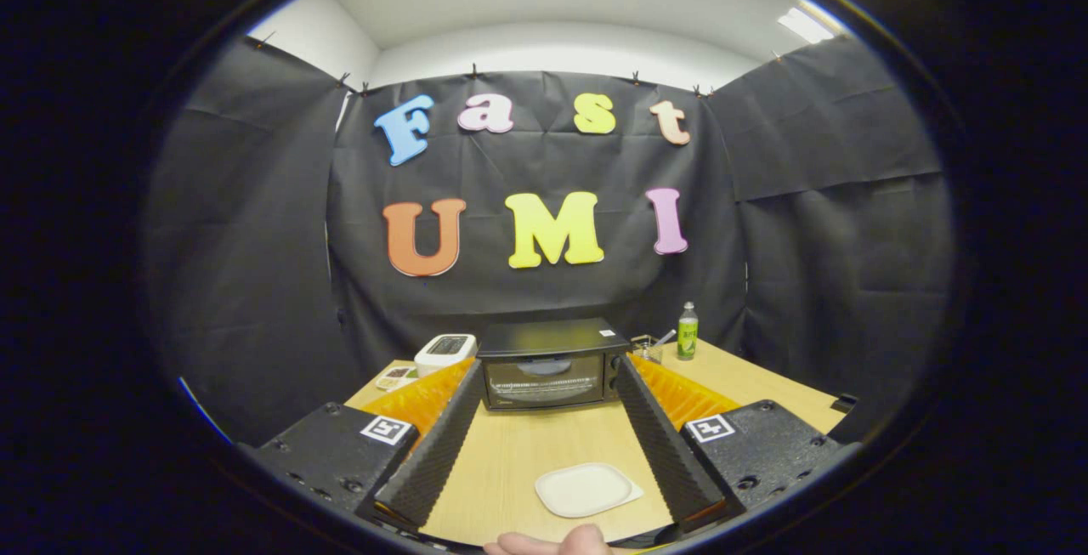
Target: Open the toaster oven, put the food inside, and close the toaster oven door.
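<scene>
Claw (pixel 548 381) spread wide, framing shut toaster oven (pixel 551 364), bare plate (pixel 586 488).

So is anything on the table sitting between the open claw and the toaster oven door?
Nothing visible blocks it. The claw is open, with bare table running between its fingers up to the shut toaster oven. The white plate lies nearer than the fingertips.

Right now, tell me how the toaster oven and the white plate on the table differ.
The toaster oven is a black box standing upright with its door shut; the white plate is flat, low and bare. The toaster oven sits beyond the fingertips of the open hand-held gripper, holding nothing; the white plate lies nearer, between its fingers. Both rest on the wooden table.
</scene>
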`<state>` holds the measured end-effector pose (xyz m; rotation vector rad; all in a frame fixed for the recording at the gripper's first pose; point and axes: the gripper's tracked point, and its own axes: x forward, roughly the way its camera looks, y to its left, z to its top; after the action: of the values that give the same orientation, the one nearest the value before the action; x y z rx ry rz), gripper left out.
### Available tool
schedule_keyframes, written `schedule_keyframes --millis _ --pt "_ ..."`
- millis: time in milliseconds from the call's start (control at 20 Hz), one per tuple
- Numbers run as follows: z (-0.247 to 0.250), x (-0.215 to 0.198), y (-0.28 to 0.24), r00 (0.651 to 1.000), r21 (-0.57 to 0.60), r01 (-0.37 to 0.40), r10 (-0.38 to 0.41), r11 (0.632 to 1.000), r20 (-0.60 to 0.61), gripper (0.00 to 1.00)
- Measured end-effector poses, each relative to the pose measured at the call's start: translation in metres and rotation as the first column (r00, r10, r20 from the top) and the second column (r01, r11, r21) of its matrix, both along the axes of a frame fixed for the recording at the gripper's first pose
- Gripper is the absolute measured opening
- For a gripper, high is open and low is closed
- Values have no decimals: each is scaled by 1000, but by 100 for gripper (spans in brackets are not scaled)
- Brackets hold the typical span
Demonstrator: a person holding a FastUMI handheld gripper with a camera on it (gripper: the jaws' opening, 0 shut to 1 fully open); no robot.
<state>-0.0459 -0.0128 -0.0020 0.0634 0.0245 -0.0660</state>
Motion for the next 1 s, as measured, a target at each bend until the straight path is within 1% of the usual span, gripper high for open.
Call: schedule_keyframes --millis 150,450,650,1000 --pt "-1 1 2 1000 25 -3 3 1000 -2 100" --pt "-1 3 6 1000 -27 -8 9 1000 9 100" --pt "4 1 13 999 -18 -25 26 1000 35 100" --pt "9 0 12 999 -36 -13 15 999 45 100"
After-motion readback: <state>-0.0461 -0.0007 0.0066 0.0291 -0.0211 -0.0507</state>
